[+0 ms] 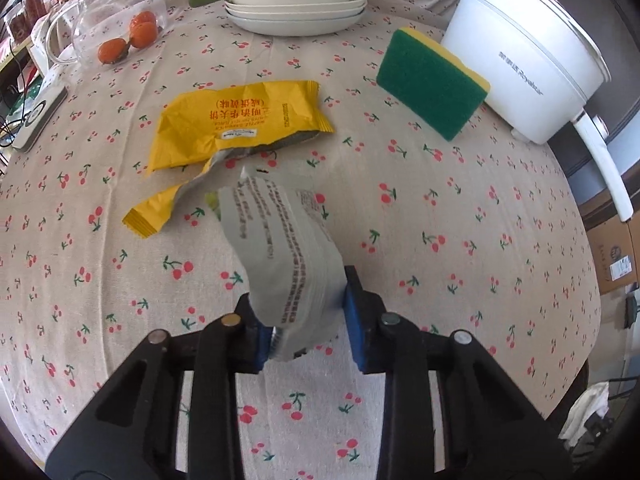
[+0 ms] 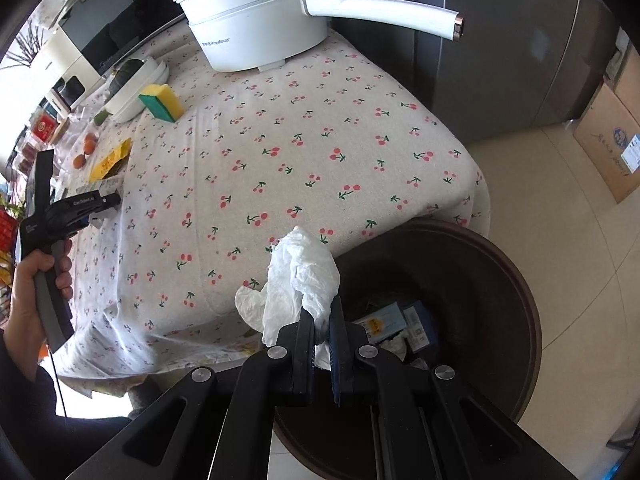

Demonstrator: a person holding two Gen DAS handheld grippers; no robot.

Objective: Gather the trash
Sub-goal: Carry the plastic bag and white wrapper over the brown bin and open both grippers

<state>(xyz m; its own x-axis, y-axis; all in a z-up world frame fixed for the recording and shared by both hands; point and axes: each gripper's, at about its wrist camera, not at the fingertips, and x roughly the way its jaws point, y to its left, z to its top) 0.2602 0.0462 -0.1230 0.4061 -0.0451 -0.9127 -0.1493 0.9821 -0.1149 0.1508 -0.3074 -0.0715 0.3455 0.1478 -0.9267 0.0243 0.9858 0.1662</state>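
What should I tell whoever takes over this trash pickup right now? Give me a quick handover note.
Left gripper: closed on a grey printed wrapper, lifted above the tablecloth.
Right gripper: shut on a crumpled white tissue, held at the rim of the brown trash bin beside the table.
Done: some trash already lies in the bin.
Left: drop the tissue in, bring the grey wrapper over, then fetch the torn yellow wrapper. The sponge, white pot and dishes look like they stay.

Matt cotton tablecloth (image 1: 400, 208), glossy foil wrapper (image 1: 240, 120)
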